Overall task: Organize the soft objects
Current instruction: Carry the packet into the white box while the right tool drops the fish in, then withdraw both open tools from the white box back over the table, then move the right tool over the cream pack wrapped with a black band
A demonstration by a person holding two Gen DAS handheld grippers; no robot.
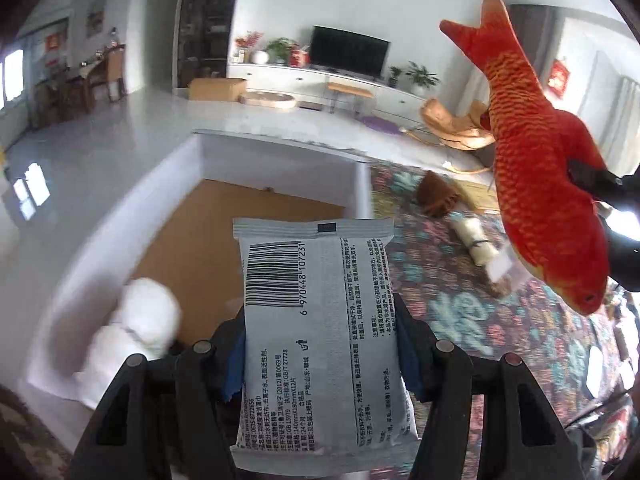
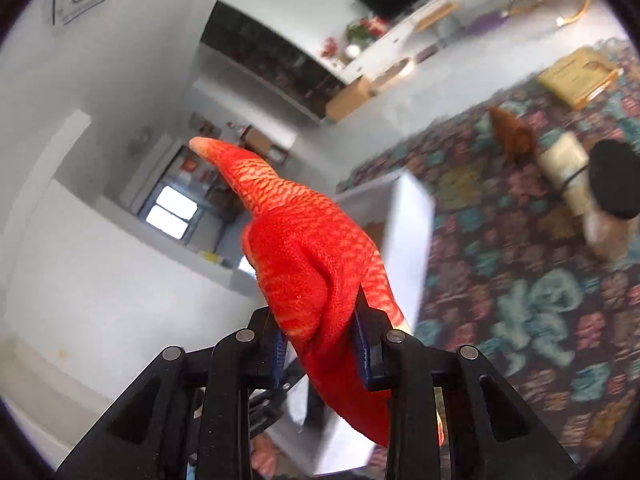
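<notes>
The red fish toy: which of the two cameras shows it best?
The left wrist view: the red fish toy appears whole there, from forked tail to head, hanging in the air with the right gripper pinching its middle. The right wrist view shows only part of it, bunched and foreshortened between the blue pads.

A plush fish [image 1: 536, 168] in vivid red, its scales netted in orange and its tail tip paling to peach, hangs over a dark rug [image 1: 460, 308] patterned with teal, pink and rust flowers. A wipes packet [image 1: 320, 332] shows pale grey with a black barcode and black print. The tongs [image 1: 320, 344] are black with blue pads [image 2: 362, 354]. A box [image 1: 280, 160] has white walls and a tan-brown floor; a white plush [image 1: 140, 320] sits in it. On the rug lie a brown toy [image 1: 436, 198] and a cream roll [image 1: 478, 240].
</notes>
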